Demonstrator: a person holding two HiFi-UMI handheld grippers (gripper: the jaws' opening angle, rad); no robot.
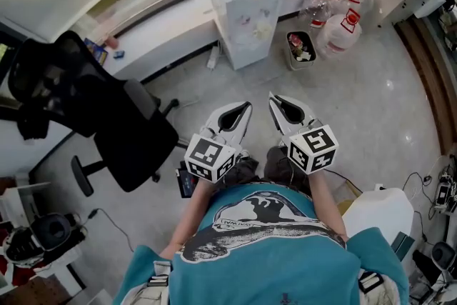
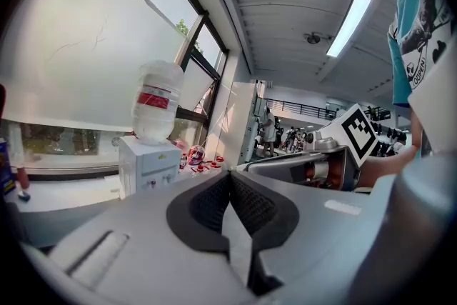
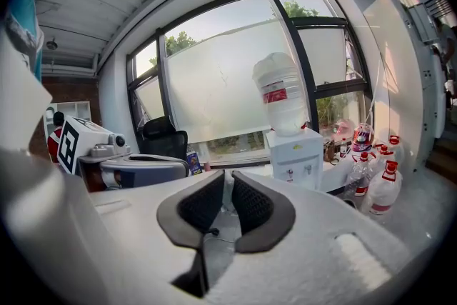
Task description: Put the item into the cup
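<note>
No cup and no item to put in it show in any view. I stand on a pale floor and hold both grippers out in front of my body, side by side. In the head view the left gripper [image 1: 240, 111] and the right gripper [image 1: 280, 103] point toward a water dispenser [image 1: 245, 11]. The left gripper [image 2: 229, 178] has its pads touching at the tip, with nothing between them. The right gripper [image 3: 227, 178] shows a narrow gap between its pads, and that gap holds nothing. Each gripper view shows the other gripper beside it.
The dispenser [image 3: 294, 153] stands against a white ledge [image 1: 164, 32] under the window. A black office chair [image 1: 107, 118] is at my left. Several large water bottles [image 1: 341, 28] and a small bin [image 1: 300, 48] stand to the right of the dispenser.
</note>
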